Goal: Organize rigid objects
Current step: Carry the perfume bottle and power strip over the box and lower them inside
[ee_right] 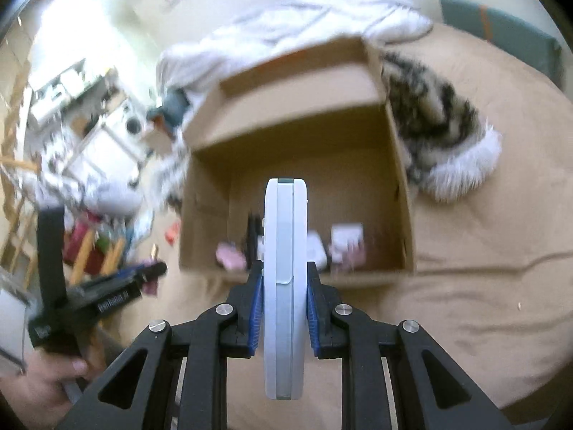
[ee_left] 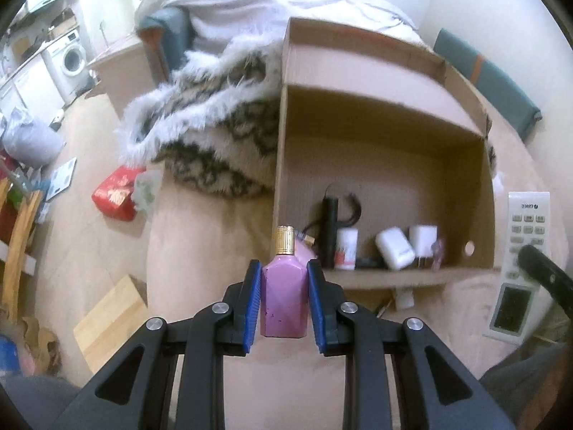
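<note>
Left wrist view showed our left claw [ee_left: 283, 294] pinching a pink bottle [ee_left: 284, 302] with a gold cap, its blue pads [ee_left: 251, 308] pressed on both flat sides. The bottle stood upright in the grip, just in front of the near wall of the cardboard box [ee_left: 379, 279], which sat on the bed [ee_left: 200, 251]. Inside the box, along that near wall, we saw a black tube, a small white bottle and two white plugs [ee_left: 422, 242]. In the right wrist view our right claw [ee_right: 284, 308] was pinching a white remote [ee_right: 284, 286] by its thin edges, so it stood on its side, aimed at the same box. We judged that both things were on their way into the box. To do this step well, we thought we should carry each one over the wall and down to a bare spot on the box floor, away from the things already there, and only then let go. The bare part at the back looked like the best place. Dropping the bottle from high up could knock the small things over.
</note>
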Demonstrator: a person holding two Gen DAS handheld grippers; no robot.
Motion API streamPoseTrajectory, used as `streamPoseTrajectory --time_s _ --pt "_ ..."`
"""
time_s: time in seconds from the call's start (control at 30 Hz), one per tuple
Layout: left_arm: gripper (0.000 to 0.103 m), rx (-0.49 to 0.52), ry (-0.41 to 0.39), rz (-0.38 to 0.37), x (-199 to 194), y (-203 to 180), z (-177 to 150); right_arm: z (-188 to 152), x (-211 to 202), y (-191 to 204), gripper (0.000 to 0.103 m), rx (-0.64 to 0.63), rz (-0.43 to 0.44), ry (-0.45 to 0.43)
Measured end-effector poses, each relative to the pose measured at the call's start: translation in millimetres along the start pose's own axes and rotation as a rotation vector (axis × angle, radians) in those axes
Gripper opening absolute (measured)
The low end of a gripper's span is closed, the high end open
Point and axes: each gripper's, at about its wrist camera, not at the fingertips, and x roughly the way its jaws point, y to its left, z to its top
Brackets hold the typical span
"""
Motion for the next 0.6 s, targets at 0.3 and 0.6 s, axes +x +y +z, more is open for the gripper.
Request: streamPoseTrajectory --time_s 0.3,0.6 --pt "0.023 0.019 -0.043 -0.005 11.2 -14.4 41.3 36.8 20.0 -2.3 0.022 0.038 -0.013 -0.008" --pt "0.023 0.042 -0.039 -0.036 33.9 -33.1 66.0 63.9 61.4 -16.4 0.022 0.061 -0.068 0.070"
